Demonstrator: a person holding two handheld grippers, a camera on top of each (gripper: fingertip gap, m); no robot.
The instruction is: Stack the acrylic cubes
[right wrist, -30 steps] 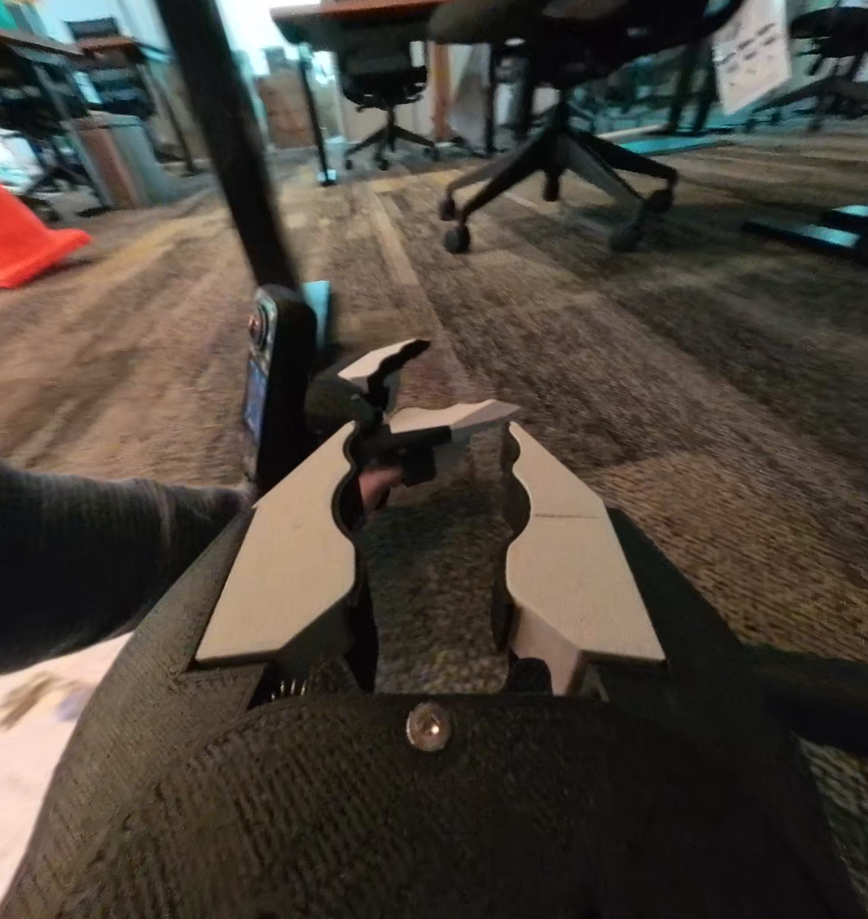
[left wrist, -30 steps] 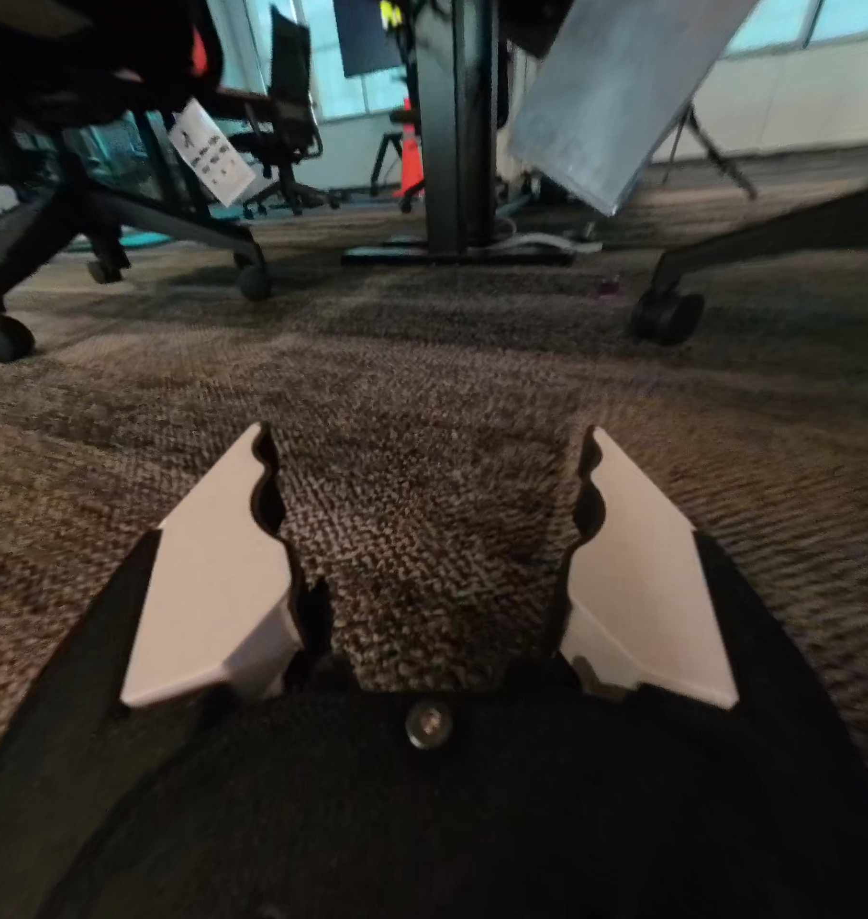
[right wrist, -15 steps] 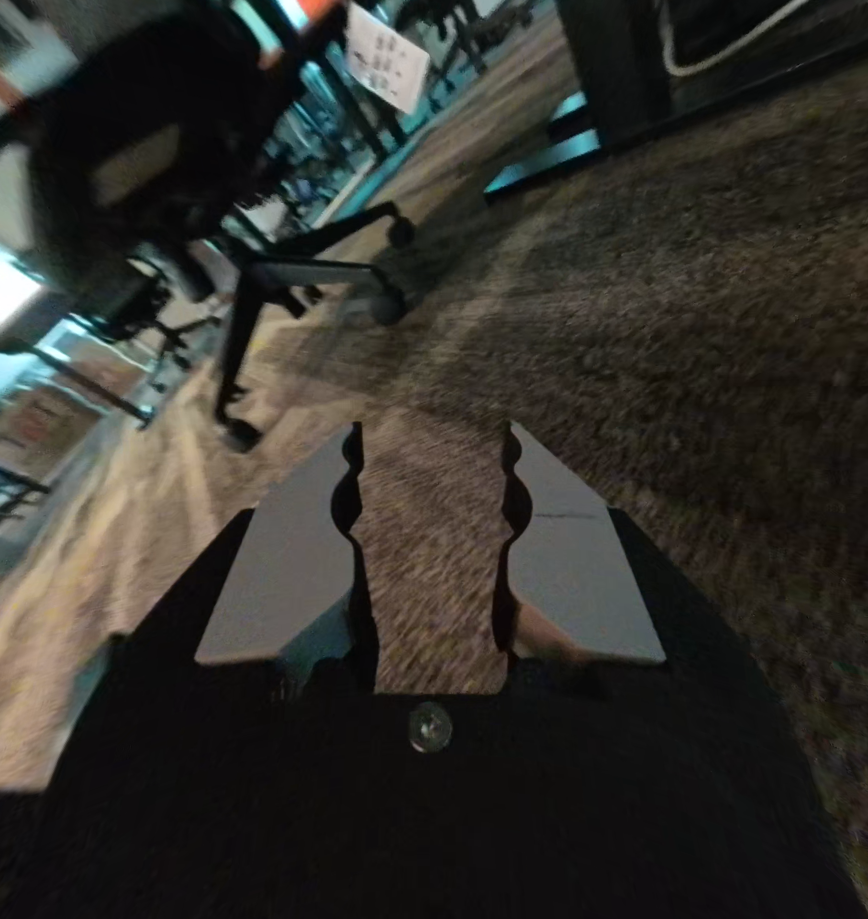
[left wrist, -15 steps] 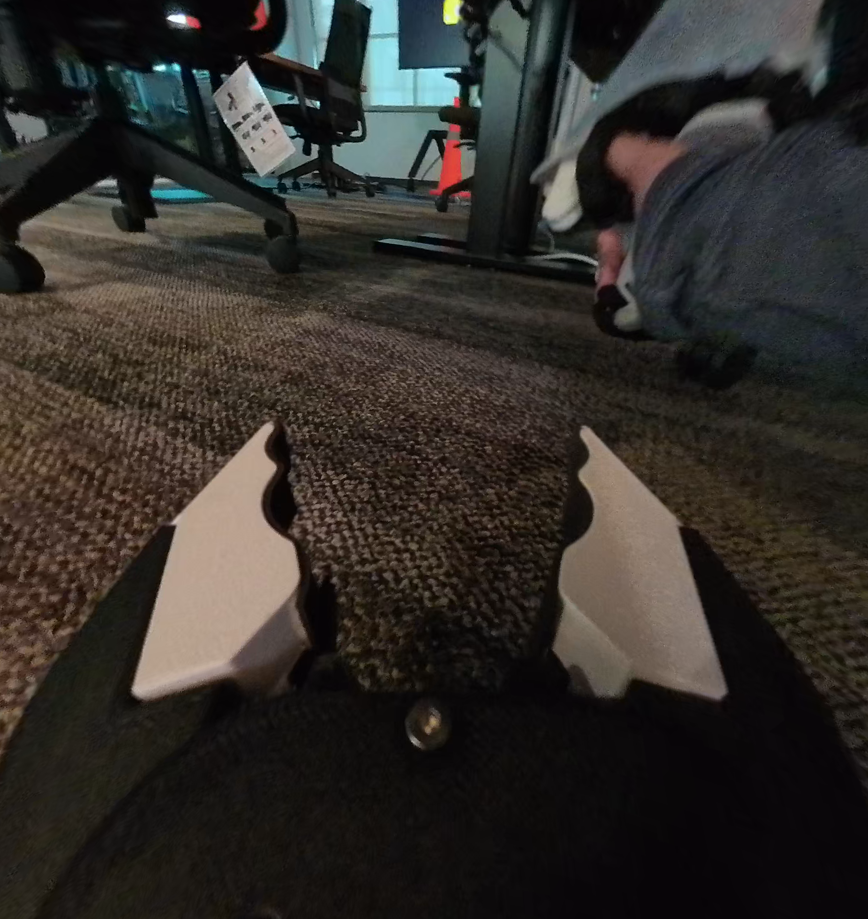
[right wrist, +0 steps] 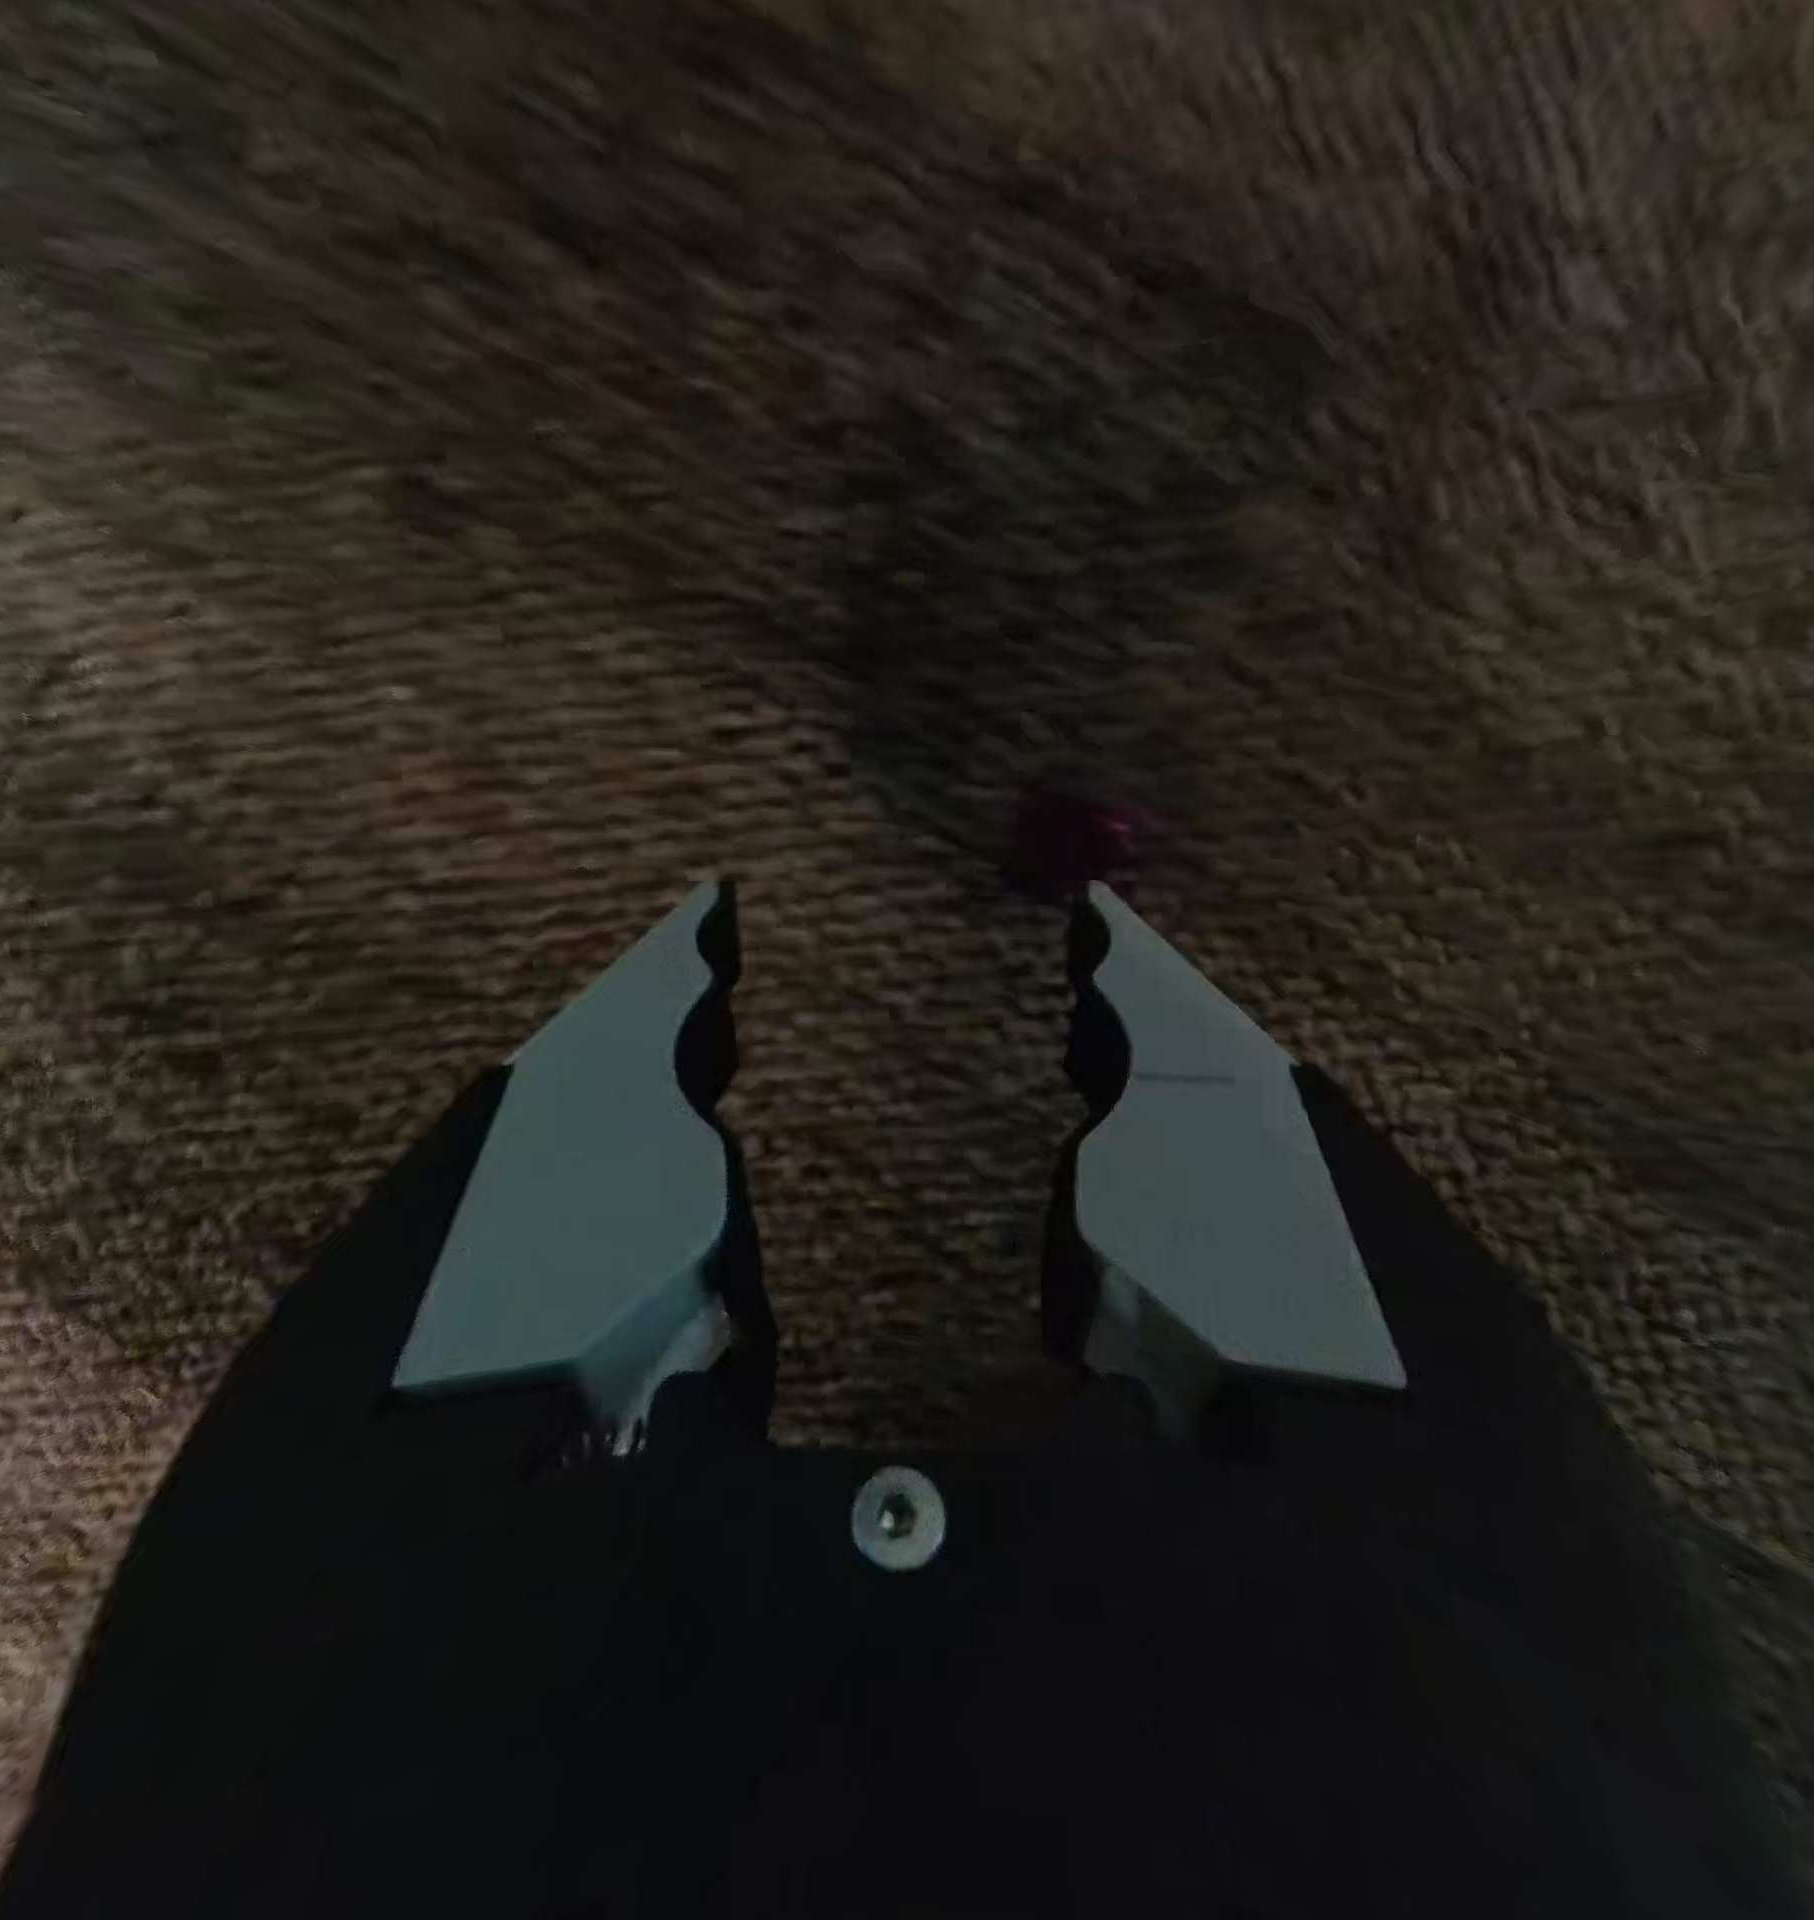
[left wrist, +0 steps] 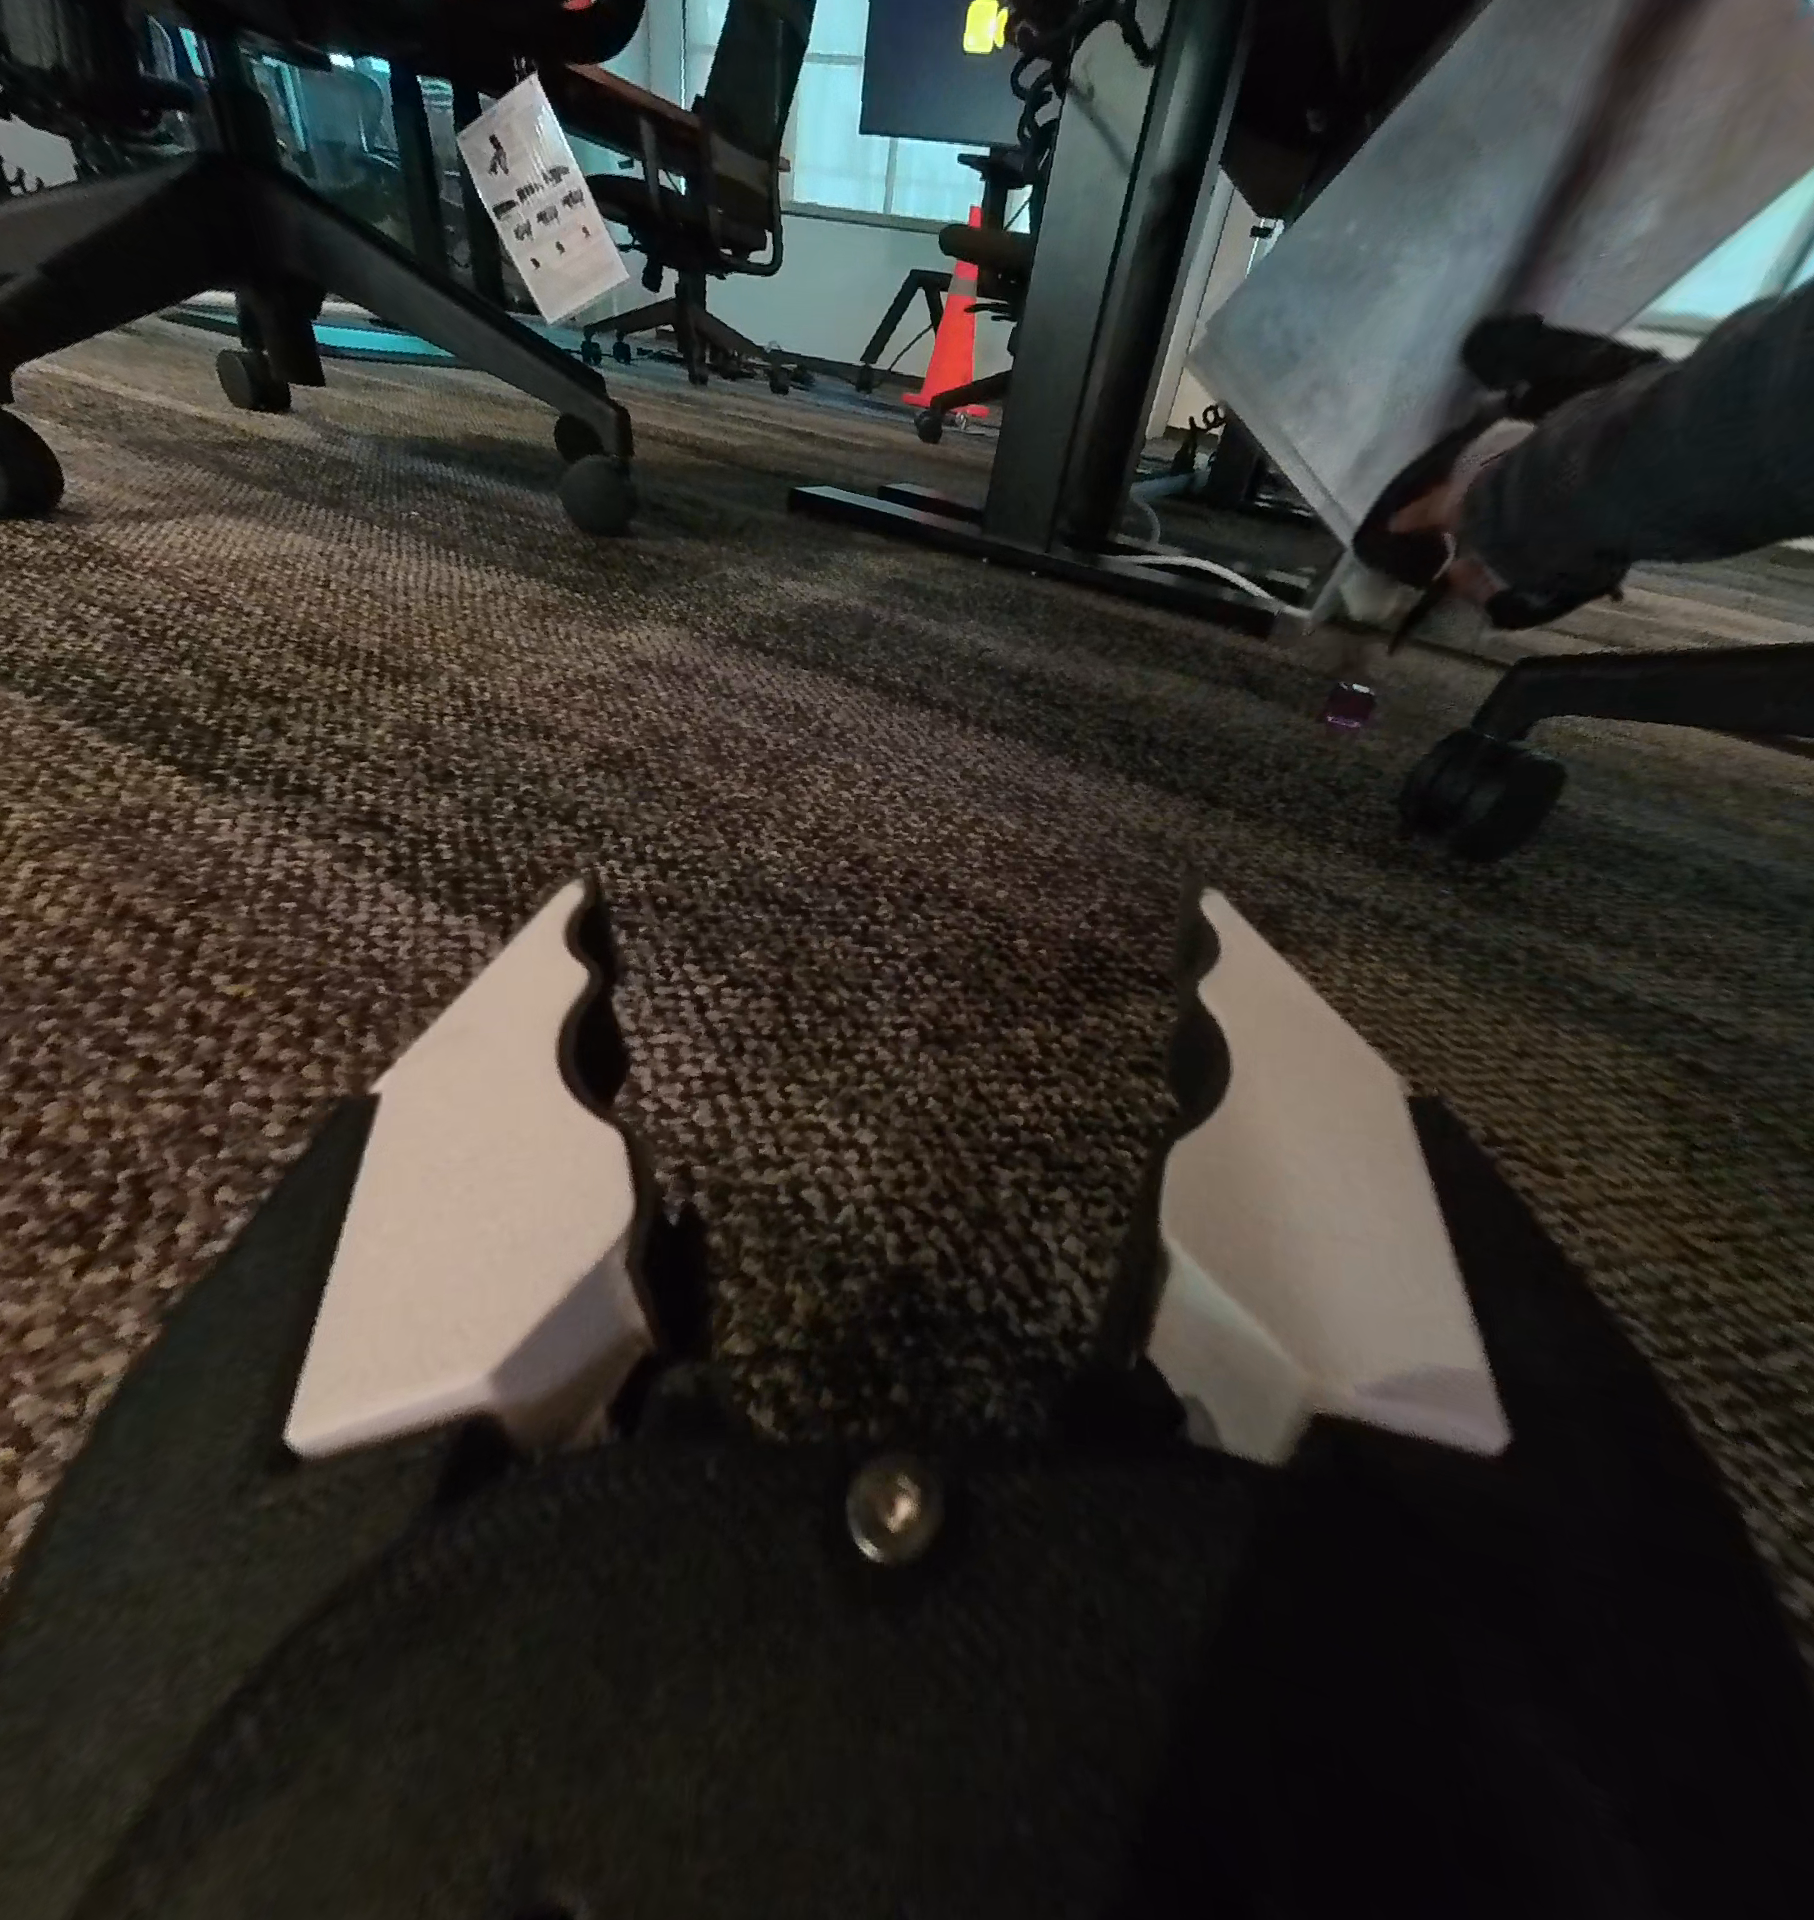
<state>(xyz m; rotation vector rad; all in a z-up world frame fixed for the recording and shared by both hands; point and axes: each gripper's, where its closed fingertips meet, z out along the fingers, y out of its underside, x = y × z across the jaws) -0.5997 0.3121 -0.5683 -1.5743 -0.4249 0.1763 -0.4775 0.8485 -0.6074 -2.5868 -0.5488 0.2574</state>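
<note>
My left gripper [left wrist: 898, 904] is open and empty, low over the brown carpet [left wrist: 674, 727]. A small purple cube [left wrist: 1350, 704] lies on the carpet far ahead to the right, near a chair caster [left wrist: 1485, 784]. In the left wrist view the right gripper [left wrist: 1391, 592] hangs just above that cube, held by a hand in a grey sleeve [left wrist: 1661, 478]. My right gripper [right wrist: 903, 894] is open and empty and points down at the carpet. The blurred purple cube [right wrist: 1074, 836] lies just beyond its right fingertip [right wrist: 1121, 935], not between the fingers.
Office chair bases [left wrist: 290, 260] with casters stand at the left and right. A black desk leg and foot [left wrist: 1079, 312] stands ahead. A grey panel [left wrist: 1485, 239] leans at the upper right. An orange cone [left wrist: 955, 312] stands far back.
The right gripper has swung from looking across the room to pointing down over the purple cube and opened slightly. The left gripper stayed low over the carpet, its fingers a little closer together.
</note>
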